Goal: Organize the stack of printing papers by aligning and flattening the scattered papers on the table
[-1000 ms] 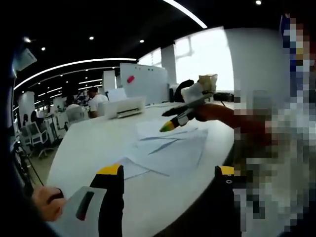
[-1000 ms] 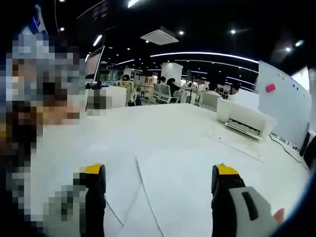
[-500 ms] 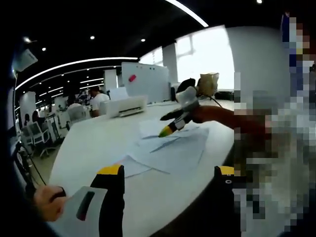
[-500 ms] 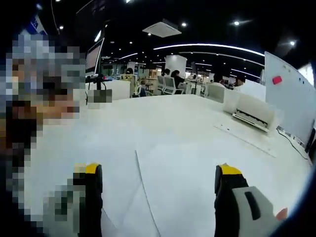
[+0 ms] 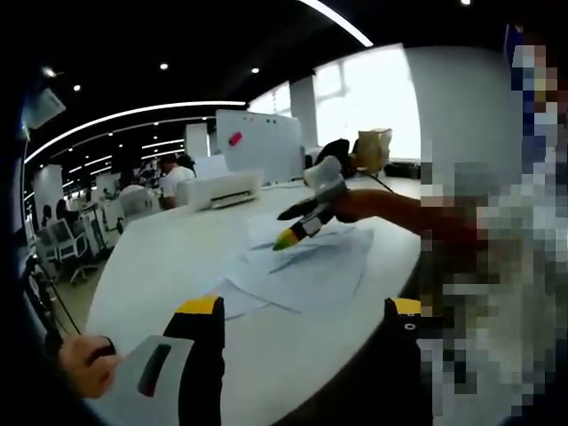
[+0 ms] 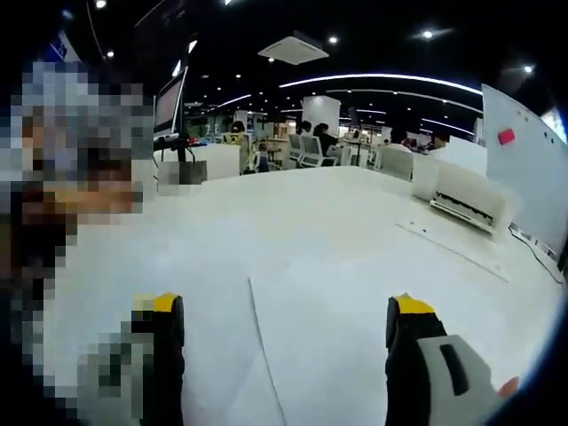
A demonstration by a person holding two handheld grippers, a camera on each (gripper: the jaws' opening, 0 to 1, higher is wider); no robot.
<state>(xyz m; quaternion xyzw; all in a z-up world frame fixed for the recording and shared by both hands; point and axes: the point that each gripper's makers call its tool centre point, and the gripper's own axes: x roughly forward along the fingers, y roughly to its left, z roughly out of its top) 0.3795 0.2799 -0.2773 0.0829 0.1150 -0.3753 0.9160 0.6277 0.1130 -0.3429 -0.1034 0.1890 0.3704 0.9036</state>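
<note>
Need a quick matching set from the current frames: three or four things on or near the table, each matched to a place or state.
Things:
1. papers
2. printer
3. whiteboard
4. right hand-held gripper

Places or states:
A. stands behind the table, pink mark on it
B. poised over the papers, jaws apart
C. spread loose on the table
D. sits at the table's far end

Pairs: 1-C, 2-D, 3-A, 4-B

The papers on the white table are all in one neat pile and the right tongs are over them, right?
Not neat. In the left gripper view the papers lie scattered and overlapping at angles on the white table. The right tongs do hover above them.
</note>
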